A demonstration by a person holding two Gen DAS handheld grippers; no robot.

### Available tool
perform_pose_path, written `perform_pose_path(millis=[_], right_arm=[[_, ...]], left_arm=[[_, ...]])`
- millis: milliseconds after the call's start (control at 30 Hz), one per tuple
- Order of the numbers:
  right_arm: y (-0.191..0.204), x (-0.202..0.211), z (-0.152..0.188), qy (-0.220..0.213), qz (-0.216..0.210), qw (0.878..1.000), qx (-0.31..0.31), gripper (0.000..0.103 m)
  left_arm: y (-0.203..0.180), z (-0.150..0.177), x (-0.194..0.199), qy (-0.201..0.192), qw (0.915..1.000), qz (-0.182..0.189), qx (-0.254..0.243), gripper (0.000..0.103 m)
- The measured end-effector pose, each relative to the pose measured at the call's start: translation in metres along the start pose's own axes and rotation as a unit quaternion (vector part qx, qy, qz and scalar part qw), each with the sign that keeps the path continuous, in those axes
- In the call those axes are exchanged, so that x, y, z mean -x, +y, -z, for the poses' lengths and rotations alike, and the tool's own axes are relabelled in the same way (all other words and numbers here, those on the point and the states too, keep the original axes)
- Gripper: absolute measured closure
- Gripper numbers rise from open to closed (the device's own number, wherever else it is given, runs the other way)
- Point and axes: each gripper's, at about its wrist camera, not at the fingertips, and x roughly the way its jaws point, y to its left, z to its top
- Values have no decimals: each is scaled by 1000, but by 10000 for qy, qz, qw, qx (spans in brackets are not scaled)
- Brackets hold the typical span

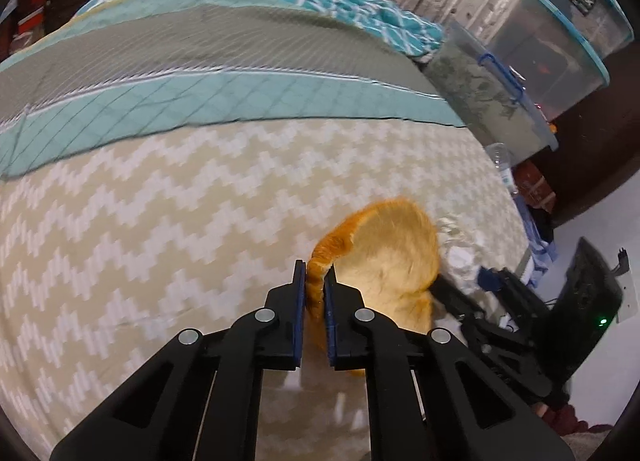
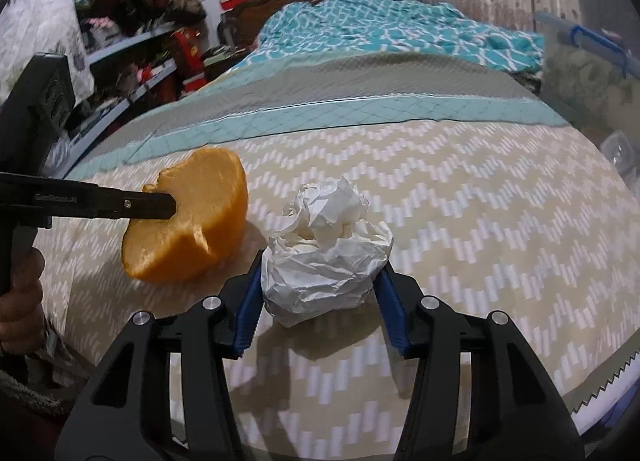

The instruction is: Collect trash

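Two hand-held grippers work over a bed whose near end is covered by a beige-and-white zigzag spread [image 2: 460, 229]. The left gripper [image 1: 316, 289] is pinched almost fully together on the thin rim of an orange peel [image 1: 394, 257], a hollow half-shell; seen from the right wrist view, the peel [image 2: 192, 217] hangs clear of the spread with its pale inner face turned towards the holder and its rim held roughly edge-on between the blue pads. The right gripper [image 2: 320, 285] sits low over the spread near the bed's near edge, its jaws partly spread on either side of a crumpled white paper ball [image 2: 326, 261]; both blue pads appear to touch the ball's flanks, though whether they press firmly enough to carry it cannot be told. The ball rests on the spread directly ahead of the right gripper and centred between its fingers, just beside the lifted peel, which lies to the ball's left. The ball has no marked long axis, being roughly round with a looser tuft on top, so no turn of the wrist seems needed. The right hand is plainly the nearer to the ball; the left is already occupied. Clear plastic storage bins [image 1: 532, 73] stand off the bed's far right side. No bin for the trash is in view.
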Motion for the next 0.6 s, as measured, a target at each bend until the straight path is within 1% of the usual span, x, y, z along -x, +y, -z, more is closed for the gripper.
perform_pose_path(millis=[100,133,200,333,433,600], right_arm=[[-11,-2,0,39,-116,9998,-184,50],[-13,-2,0,25,-93,9997,-202,50],[-23,0,-2,-35,-33,9995,-307,50],[-67,8,-6,-212,62,9957,-895,50],[-97,16,-9,-358,232,9927,-1126,50],[-160,32,-28,-616,607,9849,-1498,50]], left_arm=[[-20,-14,-15,155,9997,165,-94,96],[-26,-17,-19,195,9995,203,-145,96],[-48,-28,-29,195,9990,104,-382,96],[-84,-53,-47,257,9969,253,-698,96],[-109,-71,-63,359,9946,402,-883,96],[-174,-109,-105,558,9880,565,-1327,96]])
